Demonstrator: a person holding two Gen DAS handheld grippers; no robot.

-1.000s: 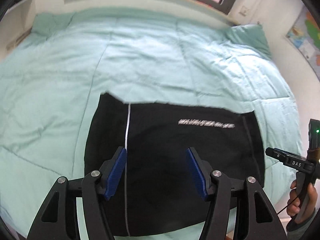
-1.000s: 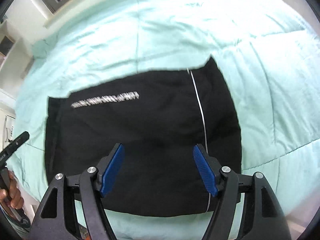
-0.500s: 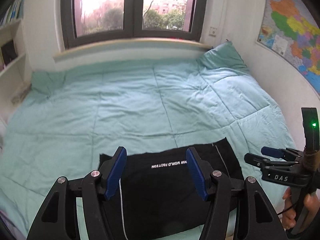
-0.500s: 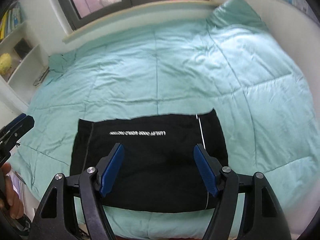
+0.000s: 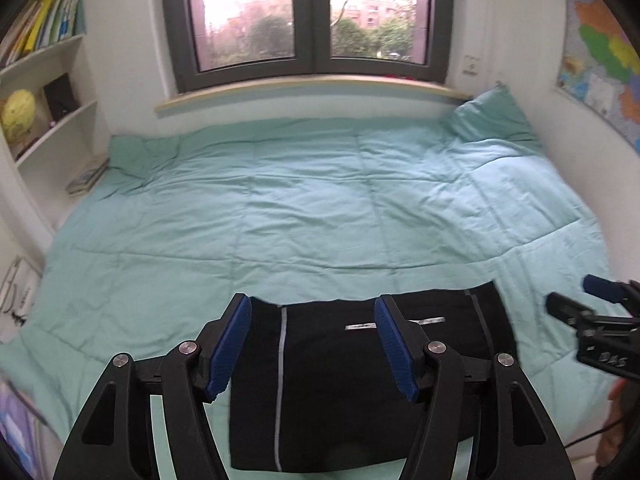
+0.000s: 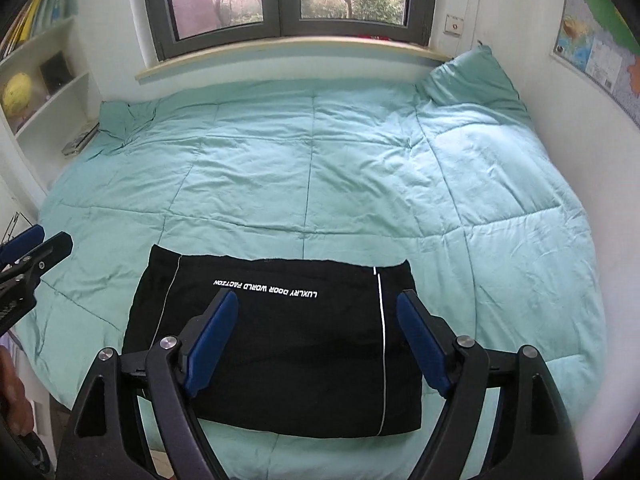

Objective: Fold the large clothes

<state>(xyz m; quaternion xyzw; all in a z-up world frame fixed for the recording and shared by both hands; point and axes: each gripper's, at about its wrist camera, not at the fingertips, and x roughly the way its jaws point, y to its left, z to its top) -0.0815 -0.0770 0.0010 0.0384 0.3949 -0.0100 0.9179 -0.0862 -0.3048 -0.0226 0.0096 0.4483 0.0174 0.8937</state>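
Left hand-held gripper [image 5: 312,344]: blue ribbed pads spread wide, nothing held.
Right hand-held gripper [image 6: 318,340]: likewise wide apart, bare.
Black garment [image 6: 280,344]: folded flat rectangle, thin white stripes, below both.
Bed [image 6: 320,184]: quilted mint cover, beneath and ahead.

You've got white lettering on the black garment [image 6: 288,340], upside down from the right wrist: "LUXLRY DOOR WORLD FACTION"; from the left wrist that print blurs to a streak; your right gripper [image 5: 600,320] carries "DAS" on its body.
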